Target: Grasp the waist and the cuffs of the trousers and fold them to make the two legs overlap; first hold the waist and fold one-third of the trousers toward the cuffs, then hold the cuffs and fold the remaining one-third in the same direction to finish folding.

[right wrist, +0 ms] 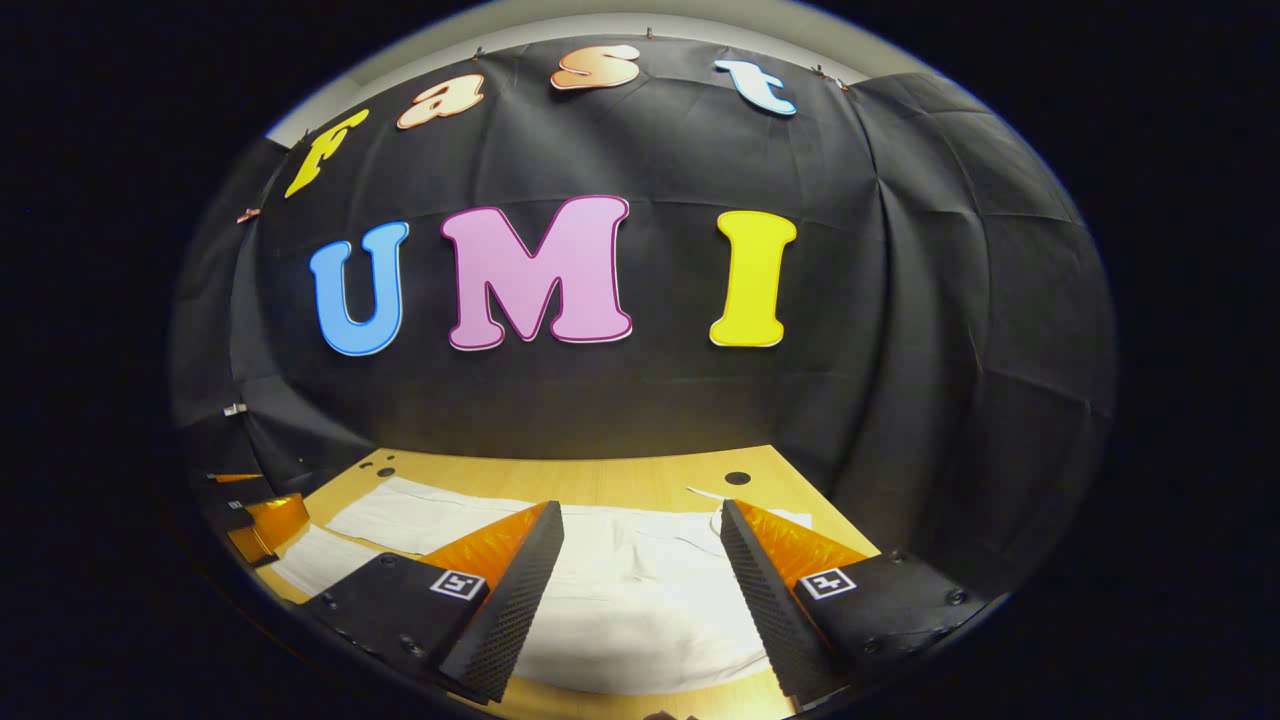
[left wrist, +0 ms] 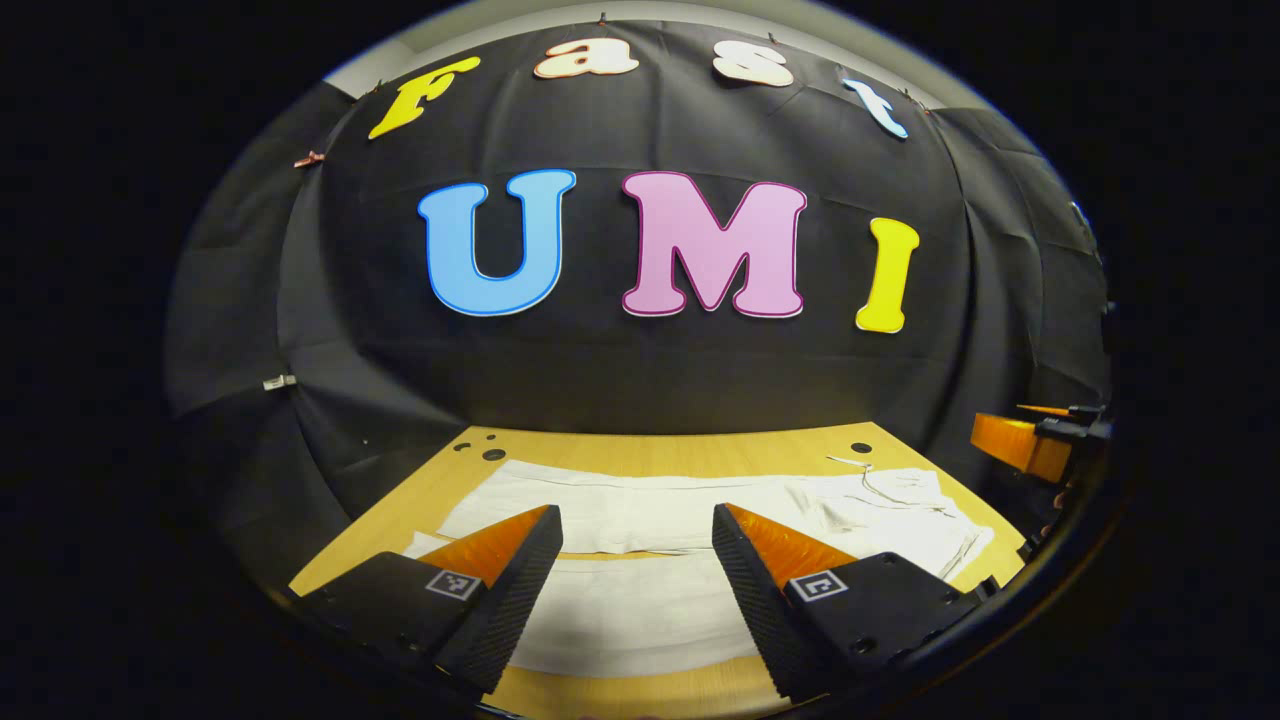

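White cloth trousers lie flat on the light wooden desk, spread sideways across it, legs side by side with a seam line between them. In the left gripper view the waist end, with a drawstring and crumpled fabric, sits toward the right side of the desk, the legs running off to the left.

Left claw: jaws wide apart, nothing between them. It hangs over the near leg of the trousers, mid-length; the white fabric fills the gap between the two fingers. Whether the fingertips touch the cloth can't be told from this angle, looks like just above it. The near edge of the trousers lies between the fingers' bases, with bare desk below it.

Right claw: also spread wide, gripping nothing. It sits over the waist end of the trousers; the fabric runs off to the left, and its right edge lies just past the right finger. The near hem curves between the finger bases, with a strip of desk in front.

The right claw also shows at the right edge of the left gripper view, beside the waist end. The left claw shows at the left edge of the right gripper view, next to the leg end.

Small dark round holes dot the far desk edge.
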Demonstrator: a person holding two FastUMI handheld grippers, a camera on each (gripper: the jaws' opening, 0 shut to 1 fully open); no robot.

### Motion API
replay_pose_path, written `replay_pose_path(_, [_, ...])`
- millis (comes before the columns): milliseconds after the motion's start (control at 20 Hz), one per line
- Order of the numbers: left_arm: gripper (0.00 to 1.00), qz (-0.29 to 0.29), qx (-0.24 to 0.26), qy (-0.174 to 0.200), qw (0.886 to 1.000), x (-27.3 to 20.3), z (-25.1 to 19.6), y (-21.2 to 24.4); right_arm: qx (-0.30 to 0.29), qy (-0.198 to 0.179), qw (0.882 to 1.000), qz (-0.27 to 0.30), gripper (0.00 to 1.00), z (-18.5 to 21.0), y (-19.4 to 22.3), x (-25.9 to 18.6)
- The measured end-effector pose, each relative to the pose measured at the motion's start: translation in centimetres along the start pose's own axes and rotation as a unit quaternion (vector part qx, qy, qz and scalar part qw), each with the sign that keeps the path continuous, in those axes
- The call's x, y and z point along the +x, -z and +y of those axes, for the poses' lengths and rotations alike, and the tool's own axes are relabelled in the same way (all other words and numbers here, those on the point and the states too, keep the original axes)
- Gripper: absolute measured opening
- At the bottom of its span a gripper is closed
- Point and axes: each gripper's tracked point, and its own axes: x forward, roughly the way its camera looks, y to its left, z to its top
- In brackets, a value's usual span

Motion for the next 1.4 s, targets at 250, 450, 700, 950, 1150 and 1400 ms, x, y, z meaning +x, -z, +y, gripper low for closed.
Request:
replay_pose_path(250, [0.96, -0.012, 0.015, -0.015, 1.0, 1.3, 0.8, -0.9, -0.029, 0.0, 0.999, 0.012, 0.98, -1.7, 1.0, 2.2])
replay_pose_path(450, [0.96, -0.015, 0.027, -0.014, 0.999, 2.3, 1.3, -1.2, -0.084, -0.008, 0.996, 0.012, 0.98, -4.3, 1.6, 4.1])
replay_pose_path(700, [0.96, -0.003, -0.003, -0.031, 1.0, 2.6, 2.5, 0.1, -0.132, -0.015, 0.991, 0.035, 0.98, -8.1, 3.3, 6.6])
replay_pose_path(950, [0.96, 0.013, -0.001, -0.062, 0.998, 2.3, 4.6, 1.4, -0.205, -0.028, 0.976, 0.074, 0.98, -11.6, 5.3, 7.0])
replay_pose_path(1150, [0.96, 0.033, -0.001, -0.081, 0.996, 2.5, 6.1, 2.4, -0.295, -0.058, 0.948, 0.1, 0.98, -14.3, 7.7, 5.7])
replay_pose_path(1400, [0.96, 0.051, -0.01, -0.094, 0.994, 2.6, 7.1, 3.4, -0.397, -0.078, 0.903, 0.148, 0.98, -18.8, 12.9, 3.2])
